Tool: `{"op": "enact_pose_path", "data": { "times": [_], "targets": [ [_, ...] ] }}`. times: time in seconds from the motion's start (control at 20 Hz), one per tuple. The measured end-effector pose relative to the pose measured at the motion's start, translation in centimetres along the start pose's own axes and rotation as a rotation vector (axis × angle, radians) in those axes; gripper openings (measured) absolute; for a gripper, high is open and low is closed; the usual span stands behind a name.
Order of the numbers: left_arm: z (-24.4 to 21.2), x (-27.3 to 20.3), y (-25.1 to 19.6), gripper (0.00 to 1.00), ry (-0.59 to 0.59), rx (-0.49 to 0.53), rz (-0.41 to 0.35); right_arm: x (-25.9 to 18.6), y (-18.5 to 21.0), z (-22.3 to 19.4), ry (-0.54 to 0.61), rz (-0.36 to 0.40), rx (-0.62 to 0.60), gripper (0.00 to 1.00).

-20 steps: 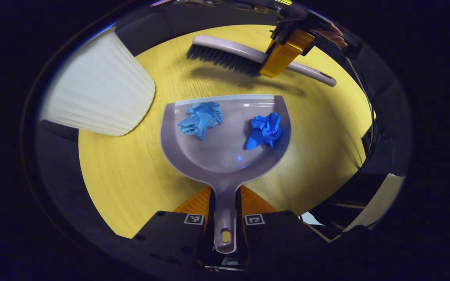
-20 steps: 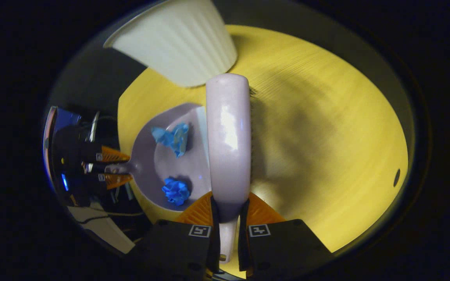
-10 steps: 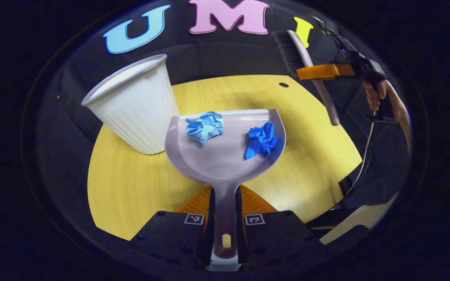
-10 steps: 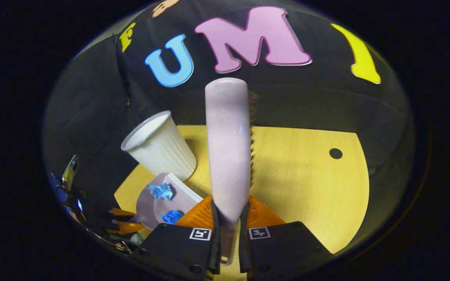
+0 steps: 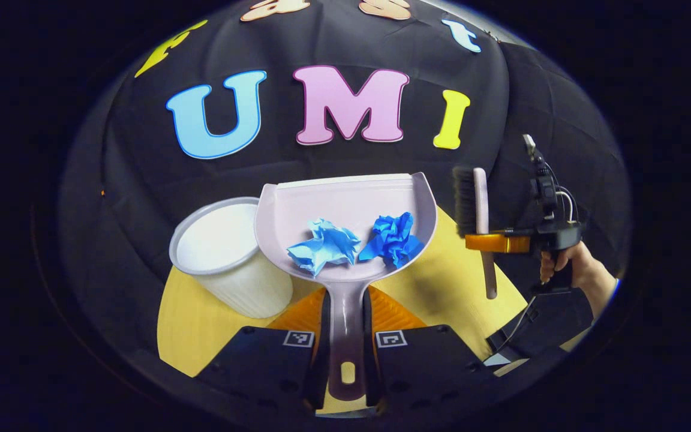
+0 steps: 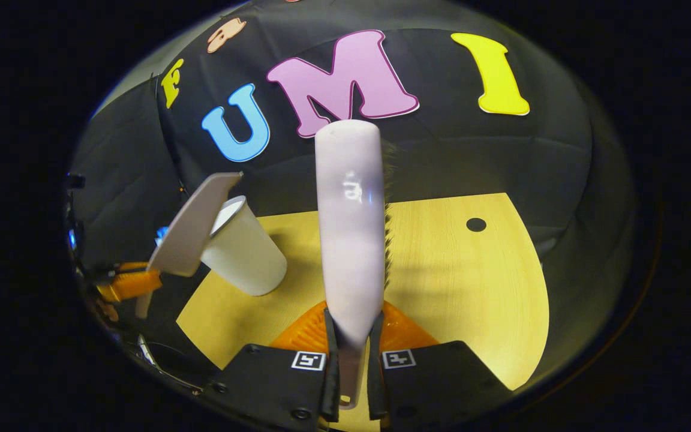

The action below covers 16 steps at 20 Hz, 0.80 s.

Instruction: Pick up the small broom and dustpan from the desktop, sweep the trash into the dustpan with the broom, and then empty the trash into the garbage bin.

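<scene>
Holding pan level, left gripper clamped on handle, both wads inside, bin at 9 o'clock: tip slowly over rim; right gripper clamped on broom, parked clear.

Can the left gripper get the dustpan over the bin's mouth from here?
Probably yes. The left gripper holds the dustpan lifted beside the white bin, whose mouth is open; the broom is off to the other side.
</scene>
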<state>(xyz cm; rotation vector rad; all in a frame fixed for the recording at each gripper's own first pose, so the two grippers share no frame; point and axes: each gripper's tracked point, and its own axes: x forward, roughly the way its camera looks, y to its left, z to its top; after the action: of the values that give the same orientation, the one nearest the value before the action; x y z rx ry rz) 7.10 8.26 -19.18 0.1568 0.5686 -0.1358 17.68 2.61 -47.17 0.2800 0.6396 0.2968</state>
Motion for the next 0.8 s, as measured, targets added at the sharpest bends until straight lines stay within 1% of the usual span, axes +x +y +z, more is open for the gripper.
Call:
{"op": "enact_pose_path", "data": {
  "times": [0.1, 0.15, 0.2, 0.35, 0.45, 0.5, 0.55, 0.65, 0.8],
  "targets": [
    [0.0, 0.2, 0.1, 0.21, -0.027, 0.034, 0.049, 1.3, 1.3, -2.0, 0.007, 0.005, 0.01, 0.2],
    [-0.1, 0.6, 0.1, 0.21, -0.026, 0.05, 0.068, 1.9, 1.5, -2.8, 0.007, 0.004, 0.019, 0.2],
    [-0.2, 0.6, 0.4, 0.2, -0.026, 0.064, 0.09, 2.5, 0.7, -3.2, 0.01, 0.005, 0.026, 0.2],
    [-0.3, 0.1, 0.9, 0.21, 0.039, 0.111, 0.175, 4.2, -2.0, -3.6, 0.02, 0.011, 0.042, 0.2],
    [-0.2, -0.6, 1.5, 0.21, 0.102, 0.178, 0.25, 5.3, -2.5, -3.1, 0.026, 0.01, 0.033, 0.2],
    [-0.2, -0.7, 1.9, 0.21, 0.133, 0.225, 0.292, 5.1, -1.3, -2.8, 0.031, 0.008, 0.033, 0.2],
    [0.0, -1.0, 2.2, 0.21, 0.155, 0.274, 0.34, 5.7, -1.2, -2.9, 0.036, 0.011, 0.04, 0.2],
    [-0.1, -1.3, 2.8, 0.21, 0.209, 0.376, 0.434, 6.5, -1.9, -2.7, 0.049, 0.015, 0.056, 0.2],
    [0.3, -1.8, 3.7, 0.21, 0.277, 0.557, 0.555, 8.2, -2.8, -4.1, 0.065, 0.014, 0.054, 0.2]
  ]
}}
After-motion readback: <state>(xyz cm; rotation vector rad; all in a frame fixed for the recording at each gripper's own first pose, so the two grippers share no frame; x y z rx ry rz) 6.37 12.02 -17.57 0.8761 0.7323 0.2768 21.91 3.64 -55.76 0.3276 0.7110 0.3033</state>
